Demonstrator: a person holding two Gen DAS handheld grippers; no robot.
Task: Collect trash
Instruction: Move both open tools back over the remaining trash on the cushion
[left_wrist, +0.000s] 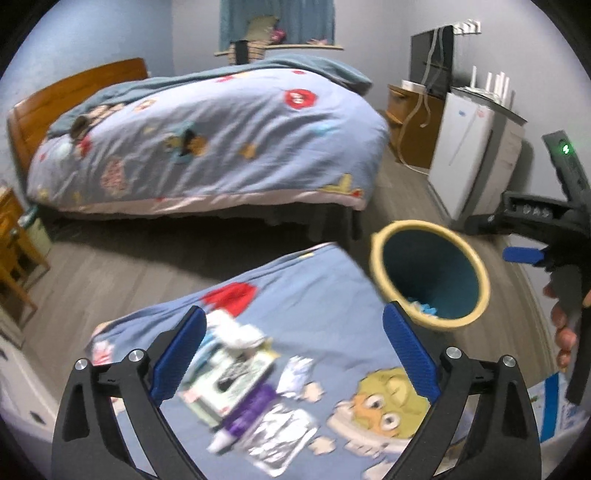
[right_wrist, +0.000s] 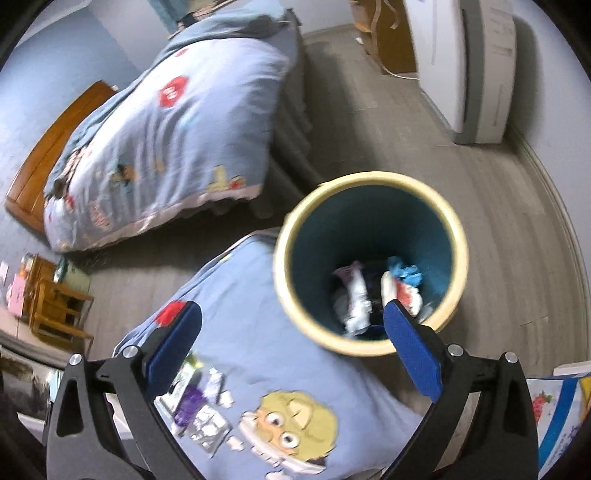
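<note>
Loose trash lay in a cluster on the near bed's pale blue cartoon-print quilt (left_wrist: 325, 295): crumpled white paper (left_wrist: 240, 332), a flat printed green-and-white carton (left_wrist: 229, 380), a purple tube with a white cap (left_wrist: 243, 417) and a crinkled silver foil wrapper (left_wrist: 280, 435), touching or overlapping one another. Just beside the quilt's corner, on the grey wood-plank floor (right_wrist: 517, 240), stood the round bin with cream rim and dark teal inside (right_wrist: 369, 258); crumpled white, purple and blue scraps (right_wrist: 376, 291) lay at its bottom. Left gripper (left_wrist: 293, 354) hung over the cluster, blue-padded fingers (left_wrist: 181, 354) spread wide, nothing between them. Right gripper (right_wrist: 291, 347) hung above the bin's near rim and the quilt corner, fingers (right_wrist: 413, 350) equally wide apart, empty; a hand (left_wrist: 565, 317) gripped its handle at the left view's right edge. Across the floor stood a second bed with matching quilt (left_wrist: 207, 140) and orange-brown wooden headboard (left_wrist: 74, 96); a white cabinet (left_wrist: 465, 155) stood against the far wall. Both views were motion-blurred.
</note>
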